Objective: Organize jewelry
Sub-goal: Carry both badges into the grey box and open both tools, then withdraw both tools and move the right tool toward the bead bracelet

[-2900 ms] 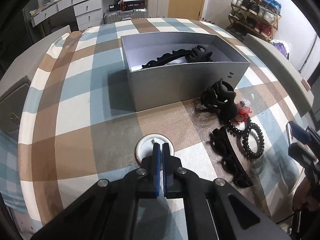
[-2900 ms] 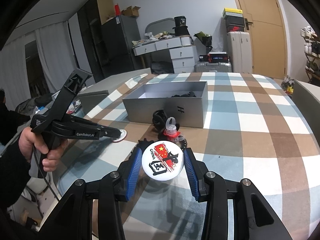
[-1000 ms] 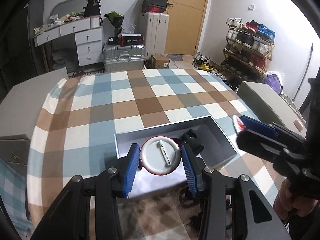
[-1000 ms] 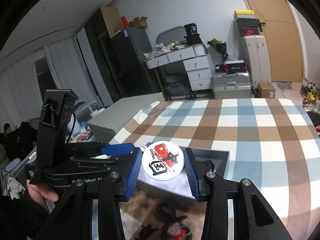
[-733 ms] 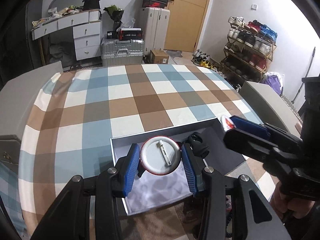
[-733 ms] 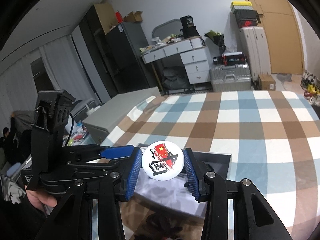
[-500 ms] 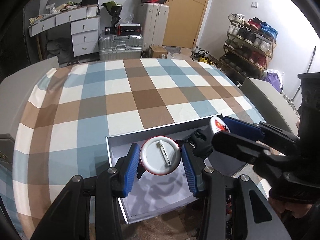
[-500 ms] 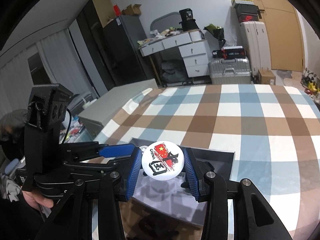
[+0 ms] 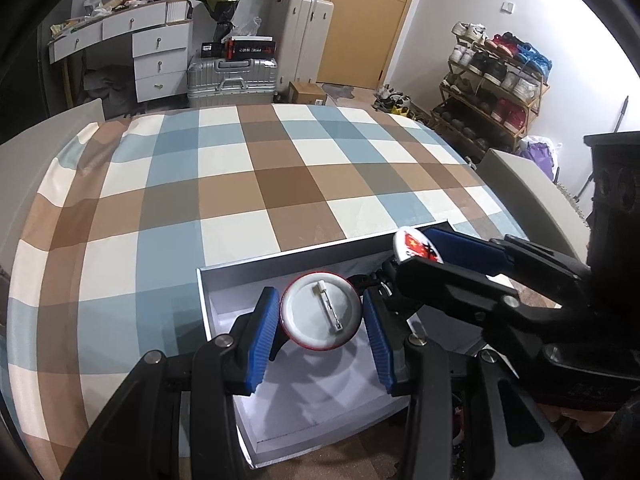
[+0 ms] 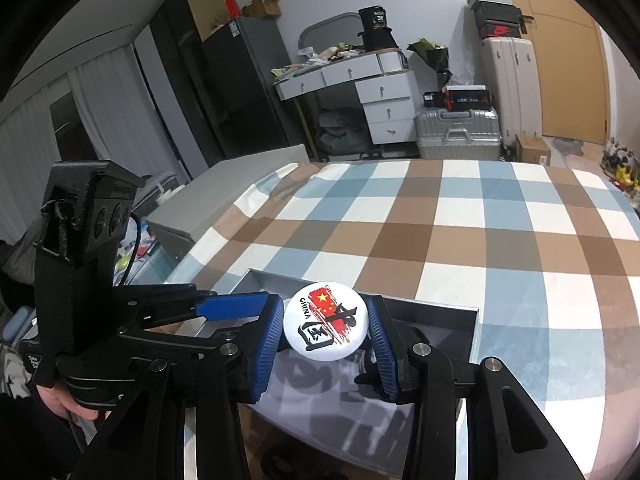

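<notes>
Checked cloth in brown, blue and cream covers the table [image 9: 248, 184] where I work. On it sits an open grey box [image 9: 224, 304] with a pale lining, and both my grippers hang above it. My left gripper [image 9: 320, 320] is closed on a round pin badge [image 9: 320, 312] turned back side up, its clasp bar showing, held by its rim between the blue pads. My right gripper [image 10: 326, 326] is closed the same way on a white China flag badge [image 10: 326, 320], printed face up. Black hair clips [image 9: 378, 280] lie inside the box, mostly hidden behind the grippers.
</notes>
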A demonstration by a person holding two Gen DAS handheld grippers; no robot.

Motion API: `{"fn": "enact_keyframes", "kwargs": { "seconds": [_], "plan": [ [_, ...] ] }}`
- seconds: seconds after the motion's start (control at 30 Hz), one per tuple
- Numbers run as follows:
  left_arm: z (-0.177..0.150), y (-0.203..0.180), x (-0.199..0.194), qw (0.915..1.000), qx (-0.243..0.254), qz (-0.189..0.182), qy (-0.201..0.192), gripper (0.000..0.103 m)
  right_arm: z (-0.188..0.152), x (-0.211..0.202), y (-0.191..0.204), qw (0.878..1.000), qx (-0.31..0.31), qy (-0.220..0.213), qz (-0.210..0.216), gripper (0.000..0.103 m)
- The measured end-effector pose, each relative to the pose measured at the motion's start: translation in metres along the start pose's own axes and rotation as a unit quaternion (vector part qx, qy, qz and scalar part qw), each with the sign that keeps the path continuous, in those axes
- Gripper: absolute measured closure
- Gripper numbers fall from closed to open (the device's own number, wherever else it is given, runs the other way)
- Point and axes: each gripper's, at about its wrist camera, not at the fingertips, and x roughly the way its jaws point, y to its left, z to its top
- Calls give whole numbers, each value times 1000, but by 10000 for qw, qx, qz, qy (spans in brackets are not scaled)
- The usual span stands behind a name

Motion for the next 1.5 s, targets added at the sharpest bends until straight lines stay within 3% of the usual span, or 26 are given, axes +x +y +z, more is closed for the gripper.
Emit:
{"fn": "enact_keyframes", "kwargs": {
  "seconds": [0.13, 0.27, 0.4, 0.47, 0.67, 0.97, 1.07, 1.33, 1.4, 1.5],
  "plan": [
    [1, 5, 0, 9998, -86, -152, -30, 65, 2, 0, -3, 10000, 87, -19, -32, 59],
    [0, 6, -4, 9998, -88, -137, -71, 52, 3, -8, -5, 9998, 156, -139, -28, 45],
    [-3, 4, -15, 9997, -90, -48, -215, 44, 3, -27, -6, 9992, 213, -320, -74, 45],
    [-4, 3, -20, 9996, -82, 52, -258, 44, 3, -36, -4, 9988, 211, -423, -122, 32],
    [-6, -1, -35, 9974, -204, 464, -515, 41, 0, -69, 4, 9959, 205, -840, -278, 16],
    [-12, -13, -63, 9914, -239, 788, -1015, 27, -9, -104, 16, 9927, 162, -1123, -397, 4],
    [-16, -16, -70, 9889, -242, 886, -1168, 20, -14, -112, 20, 9921, 148, -1179, -410, 3],
    [-36, -18, -89, 9822, -349, 1043, -1526, 13, -36, -129, 33, 9900, -41, -1298, -559, 0],
    [-43, -19, -92, 9798, -363, 1109, -1623, 3, -43, -132, 34, 9896, -55, -1310, -592, 0],
    [-56, -23, -95, 9777, -357, 1133, -1730, 2, -52, -133, 34, 9907, -44, -1221, -606, 0]
  ]
}}
